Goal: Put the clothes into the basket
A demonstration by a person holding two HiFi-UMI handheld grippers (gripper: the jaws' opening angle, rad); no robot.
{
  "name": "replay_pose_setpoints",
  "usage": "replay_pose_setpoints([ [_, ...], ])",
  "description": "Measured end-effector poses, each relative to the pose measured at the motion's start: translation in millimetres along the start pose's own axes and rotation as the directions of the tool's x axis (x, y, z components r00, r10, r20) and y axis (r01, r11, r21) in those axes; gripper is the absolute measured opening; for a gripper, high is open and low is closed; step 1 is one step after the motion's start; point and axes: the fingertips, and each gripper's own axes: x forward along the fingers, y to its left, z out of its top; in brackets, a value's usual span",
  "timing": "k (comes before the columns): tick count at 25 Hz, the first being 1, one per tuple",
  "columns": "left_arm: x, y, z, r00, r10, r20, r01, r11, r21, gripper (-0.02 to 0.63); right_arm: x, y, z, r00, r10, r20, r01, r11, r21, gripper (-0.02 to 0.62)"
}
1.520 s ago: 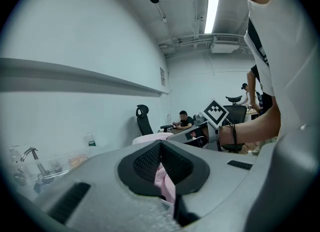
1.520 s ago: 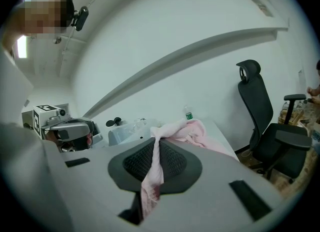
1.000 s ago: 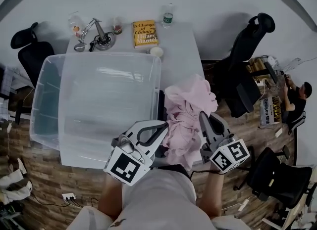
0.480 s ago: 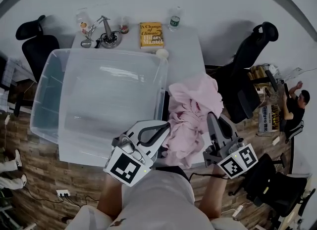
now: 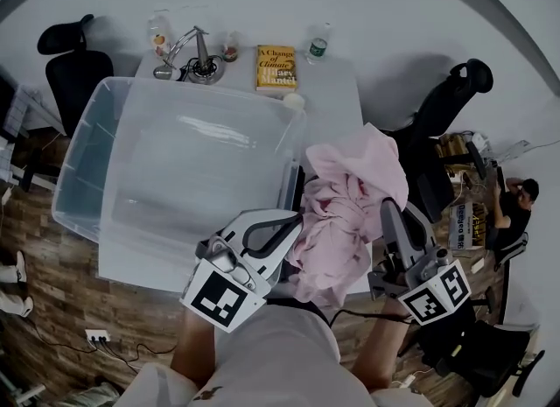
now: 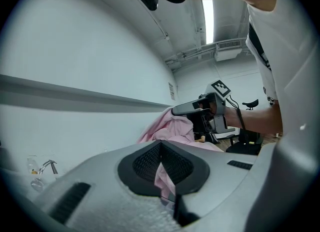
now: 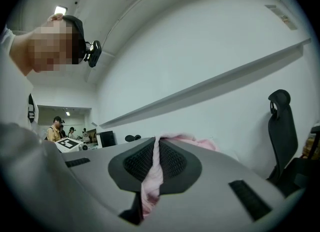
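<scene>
- Left gripper, lower centre of the head view: jaws closed tight on a fold of the pink clothes; in the left gripper view the pink cloth runs down betw. the two black pads.
- Right gripper, lower right of the head view: jaws closed too, w/ a strip of the same pink cloth pinched betw. the pads; the strip hangs out below them.
- Clothes: one crumpled pink bundle, right of centre, betw. the two grippers and gripped by both; it shows over the right edge of the white table, just beside the basket's right wall; it is outside the basket.
- Basket: a big clear plastic tub, left and centre of the frame, on the table.
- Top of frame, behind the basket: a yellow book and a small bottle, near each other.
- Black office chair: right of the table, upper right.
</scene>
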Motion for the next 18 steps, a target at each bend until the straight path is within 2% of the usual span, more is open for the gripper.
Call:
replay_pose_setpoints([
  [12, -23.0, 13.6, 13.4, 0.996, 0.080, 0.046, -0.080, 0.997, 0.003, 0.005, 13.2, 38.3, 43.9, 0.993, 0.109, 0.036, -0.107, 0.993, -0.048, 0.017],
  [18, -38.3, 23.8, 14.2, 0.990, 0.128, 0.053, -0.128, 0.992, -0.006, 0.005, 34.0, 63.3, 43.4, 0.983, 0.182, 0.010, -0.181, 0.982, -0.061, 0.017],
])
